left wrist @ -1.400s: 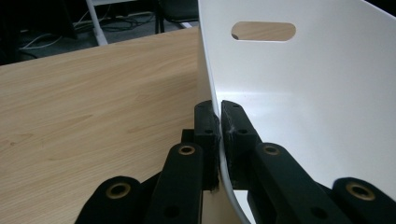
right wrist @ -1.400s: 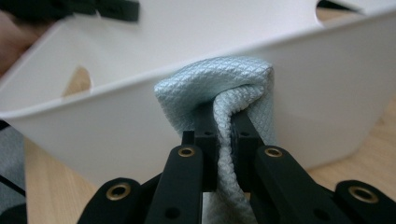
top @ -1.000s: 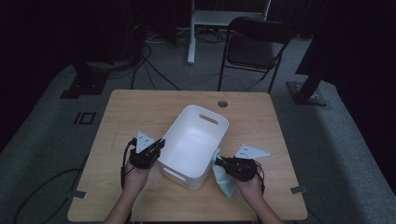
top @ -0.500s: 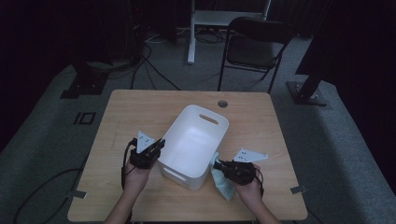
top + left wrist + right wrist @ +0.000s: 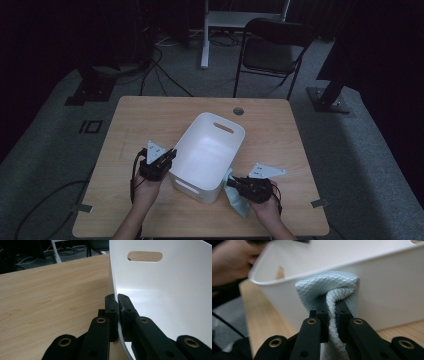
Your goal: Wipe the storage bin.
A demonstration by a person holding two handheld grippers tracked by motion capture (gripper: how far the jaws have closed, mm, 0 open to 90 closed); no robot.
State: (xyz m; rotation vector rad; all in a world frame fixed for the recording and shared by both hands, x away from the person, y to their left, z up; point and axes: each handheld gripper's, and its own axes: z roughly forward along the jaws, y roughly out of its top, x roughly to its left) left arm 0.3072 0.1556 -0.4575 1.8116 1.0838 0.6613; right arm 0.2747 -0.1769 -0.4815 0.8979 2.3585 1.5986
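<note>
The high view looks forward and down on the whole table (image 5: 150, 120) from well above the person's side. Each gripper view sits close behind its own jaws, looking along them; all three share the white bin (image 5: 207, 150) (image 5: 160, 290) (image 5: 352, 270)

A wooden table (image 5: 150, 120) stands on grey carpet, a round grommet hole (image 5: 238, 110) near its far edge. Beyond that edge, a black folding chair (image 5: 272, 50) sits beside a white stand (image 5: 220, 20). Cables (image 5: 160, 75) trail across the floor by the far left corner.
</note>
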